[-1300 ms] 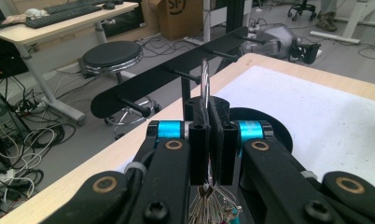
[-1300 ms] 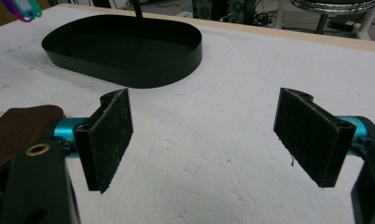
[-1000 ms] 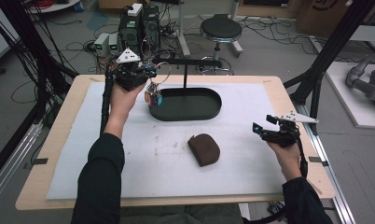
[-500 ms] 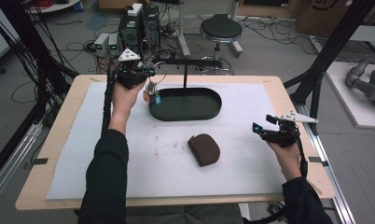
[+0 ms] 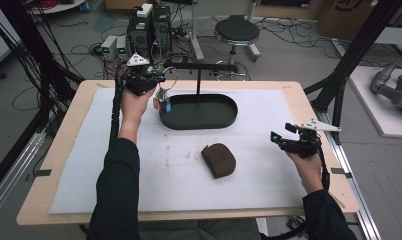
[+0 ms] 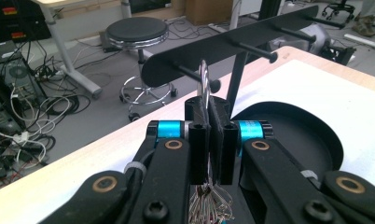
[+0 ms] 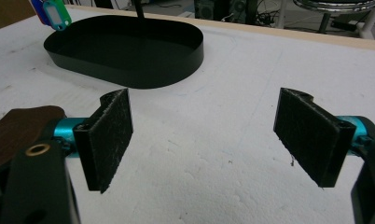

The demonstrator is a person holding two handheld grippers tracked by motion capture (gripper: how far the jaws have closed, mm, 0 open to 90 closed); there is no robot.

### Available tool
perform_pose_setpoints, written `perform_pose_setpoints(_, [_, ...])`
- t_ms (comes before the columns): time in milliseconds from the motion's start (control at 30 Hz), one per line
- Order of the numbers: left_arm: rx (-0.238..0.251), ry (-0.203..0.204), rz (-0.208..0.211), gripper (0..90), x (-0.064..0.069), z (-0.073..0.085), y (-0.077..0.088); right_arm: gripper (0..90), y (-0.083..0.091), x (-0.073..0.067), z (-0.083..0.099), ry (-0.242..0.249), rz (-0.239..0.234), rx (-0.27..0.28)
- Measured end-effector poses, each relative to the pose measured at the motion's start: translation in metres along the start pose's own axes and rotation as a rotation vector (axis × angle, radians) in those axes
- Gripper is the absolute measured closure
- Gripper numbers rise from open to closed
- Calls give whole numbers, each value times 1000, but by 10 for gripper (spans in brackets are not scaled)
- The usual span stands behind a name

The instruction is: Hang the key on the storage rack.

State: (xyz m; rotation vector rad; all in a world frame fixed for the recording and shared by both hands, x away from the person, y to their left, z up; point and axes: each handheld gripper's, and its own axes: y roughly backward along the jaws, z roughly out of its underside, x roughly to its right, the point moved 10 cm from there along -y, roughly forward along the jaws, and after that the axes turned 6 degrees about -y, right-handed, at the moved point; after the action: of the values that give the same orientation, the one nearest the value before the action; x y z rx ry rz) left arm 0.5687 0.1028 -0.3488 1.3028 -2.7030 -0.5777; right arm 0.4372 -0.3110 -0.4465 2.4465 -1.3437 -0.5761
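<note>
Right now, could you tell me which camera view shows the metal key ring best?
The left gripper view: the key ring stands close up, pinched in the left hand-held gripper beside a peg of the black rack. The high view gives it only as a small blur with coloured tags; the right gripper view catches just those tags.

One tray (image 5: 229, 117), one pouch (image 5: 219, 160)
</note>
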Motion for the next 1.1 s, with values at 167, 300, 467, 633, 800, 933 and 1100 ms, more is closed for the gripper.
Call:
perform_pose_setpoints(167, [-2, 11, -5, 865, -1, 4, -1, 201, 0, 0, 0, -2, 0, -1])
perform_pose_setpoints(300, [-5, 11, -9, 863, -1, 5, -2, 201, 0, 0, 0, 0, -1, 0])
perform_pose_setpoints(467, [-8, 14, -17, 860, -2, 7, -4, 201, 0, 0, 0, 1, -1, 0])
perform_pose_setpoints(633, [-25, 13, -34, 849, -5, 10, -4, 201, 0, -1, 0, 3, -1, -2])
perform_pose_setpoints(800, [-5, 34, -56, 796, -8, 9, -1, 201, -1, -1, 0, 5, -2, -2])
perform_pose_setpoints(933, [-20, 21, -73, 718, -8, 11, 5, 201, -1, -1, 1, 3, -1, -4])
perform_pose_setpoints(1100, [-10, -1, -99, 552, 1, 10, 19, 201, -1, -2, 1, 7, 0, -8])
